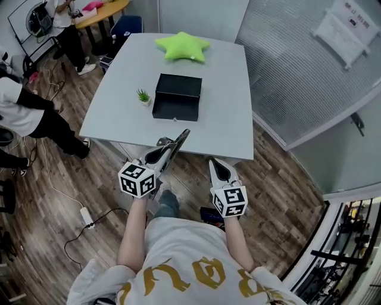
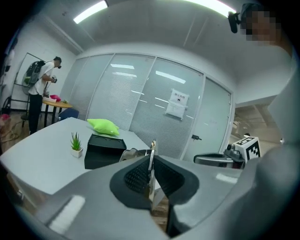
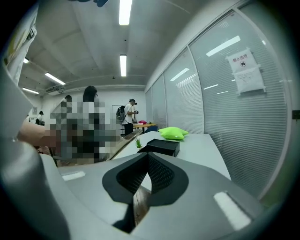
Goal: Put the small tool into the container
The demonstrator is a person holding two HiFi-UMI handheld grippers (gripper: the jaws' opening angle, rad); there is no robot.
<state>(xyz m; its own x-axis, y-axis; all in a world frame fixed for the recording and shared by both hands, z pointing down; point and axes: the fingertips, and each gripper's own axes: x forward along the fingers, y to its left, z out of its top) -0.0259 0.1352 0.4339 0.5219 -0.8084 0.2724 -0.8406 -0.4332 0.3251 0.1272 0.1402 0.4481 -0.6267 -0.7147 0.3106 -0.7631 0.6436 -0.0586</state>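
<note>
Small tool (image 2: 152, 146), a thin metal piece, is pinched upright between the closed jaws of the left gripper (image 1: 182, 136), which is held at the near edge of the table (image 1: 229, 101), short of the container.

Wood floor (image 1: 286, 196) surrounds the table, and a glass wall (image 1: 297, 71) with blinds runs along the right side and behind the far end. People stand far to the left, beside an orange desk (image 1: 104, 13).

On the grey tabletop, the container (image 1: 177, 96) is a black box with its top open, sitting at the middle. A green star cushion (image 1: 182, 46) lies beyond it, apart. A little potted plant (image 1: 143, 96) stands just left of the box. The tabletop is bare to the right of the box and along the near edge.

The right gripper (image 1: 213, 162) is over the floor, near of the table, with its jaws closed on nothing.
</note>
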